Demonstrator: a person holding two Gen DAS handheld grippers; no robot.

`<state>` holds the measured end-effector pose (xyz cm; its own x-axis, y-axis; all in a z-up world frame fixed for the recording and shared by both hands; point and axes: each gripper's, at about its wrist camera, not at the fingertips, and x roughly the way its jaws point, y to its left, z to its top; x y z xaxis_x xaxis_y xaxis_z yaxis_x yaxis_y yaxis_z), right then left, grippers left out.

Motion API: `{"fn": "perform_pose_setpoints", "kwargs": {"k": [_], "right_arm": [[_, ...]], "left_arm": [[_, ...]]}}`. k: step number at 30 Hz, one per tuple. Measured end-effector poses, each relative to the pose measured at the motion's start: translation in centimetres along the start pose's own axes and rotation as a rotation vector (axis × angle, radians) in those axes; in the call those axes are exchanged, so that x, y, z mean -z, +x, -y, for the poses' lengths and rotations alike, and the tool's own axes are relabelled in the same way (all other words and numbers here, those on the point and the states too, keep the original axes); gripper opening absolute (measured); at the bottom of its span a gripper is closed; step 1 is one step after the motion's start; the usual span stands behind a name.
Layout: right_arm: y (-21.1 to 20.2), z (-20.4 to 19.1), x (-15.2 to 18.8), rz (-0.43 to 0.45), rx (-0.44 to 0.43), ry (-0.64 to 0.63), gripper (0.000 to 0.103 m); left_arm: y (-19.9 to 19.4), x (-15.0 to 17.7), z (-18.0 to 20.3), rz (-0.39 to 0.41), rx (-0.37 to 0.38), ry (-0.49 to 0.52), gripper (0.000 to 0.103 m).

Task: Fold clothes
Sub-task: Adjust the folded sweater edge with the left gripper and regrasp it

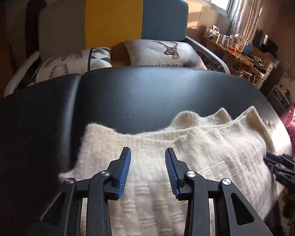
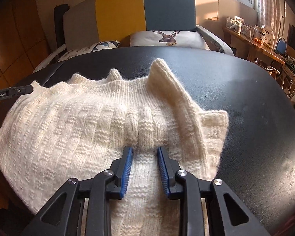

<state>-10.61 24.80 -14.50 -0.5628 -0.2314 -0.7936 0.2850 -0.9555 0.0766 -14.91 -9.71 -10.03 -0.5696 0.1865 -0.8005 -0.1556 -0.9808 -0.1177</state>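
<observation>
The step in hand appears to be a mid-fold adjustment of the cream sweater (image 2: 78,129), which lies bunched on the black desk (image 2: 236,90), toward its near edge. In the right wrist view the right gripper (image 2: 144,149) sits low on the garment with its jaws partly spread and a raised ridge of knit between the blue pads (image 2: 127,167); whether the pads actually pinch that ridge cannot be told. In the left wrist view the left gripper (image 1: 148,151) hangs over the sweater with jaws spread wide and nothing between them. From the right wrist view the left gripper stands at about 9 o'clock, beside the garment's edge. The next move probably calls for closing on a firm fold of fabric at each side, lifting both together, and carrying the panel across evenly so that the layers land flat. The sweater is a thick, fuzzy knit with a blocked basket-weave texture and ribbed bands along the far hem; one ribbed flap (image 2: 167,82) stands upright at 12 o'clock. Such yarn likely compresses and slips, so a deep bite is advisable. The desk surface is smooth, slightly glossy and leather-like, with rounded corners.
</observation>
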Motion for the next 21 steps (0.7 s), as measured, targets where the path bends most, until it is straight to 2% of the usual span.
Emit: {"fn": "perform_pose_setpoints", "kwargs": {"k": [2,5,8,9,10,12,16,20,21], "right_arm": [[0.0,0.0,0.1,0.005,0.003,0.009,0.027],[0.0,0.0,0.0,0.006,0.006,0.016,0.027],[0.0,0.1,-0.1,0.009,0.005,0.016,0.027],[0.1,0.1,-0.1,0.009,0.003,0.015,0.027],[0.0,0.1,-0.1,0.007,0.002,0.015,0.027],[-0.1,0.1,-0.2,-0.003,0.001,0.017,0.027],[-0.2,-0.2,-0.2,0.007,0.021,0.003,0.027],[0.0,-0.5,0.3,0.031,0.035,-0.013,0.027],[0.0,-0.4,0.3,0.033,0.034,-0.011,0.027]], "left_arm": [[0.2,0.6,-0.5,-0.026,-0.032,0.055,0.037],[2.1,1.0,0.9,-0.074,-0.099,0.166,0.039],[3.3,1.0,1.6,-0.099,-0.148,0.202,0.038],[3.6,1.0,1.7,-0.098,-0.162,0.199,0.027],[3.7,1.1,1.8,-0.088,-0.175,0.192,0.017],[3.2,1.1,1.4,-0.045,-0.208,0.122,0.007],[3.3,1.4,-1.2,-0.023,-0.215,-0.064,0.007],[3.1,1.2,-1.6,-0.02,-0.171,-0.094,0.01],[2.4,1.0,-2.1,-0.014,-0.141,-0.114,0.017]]}}
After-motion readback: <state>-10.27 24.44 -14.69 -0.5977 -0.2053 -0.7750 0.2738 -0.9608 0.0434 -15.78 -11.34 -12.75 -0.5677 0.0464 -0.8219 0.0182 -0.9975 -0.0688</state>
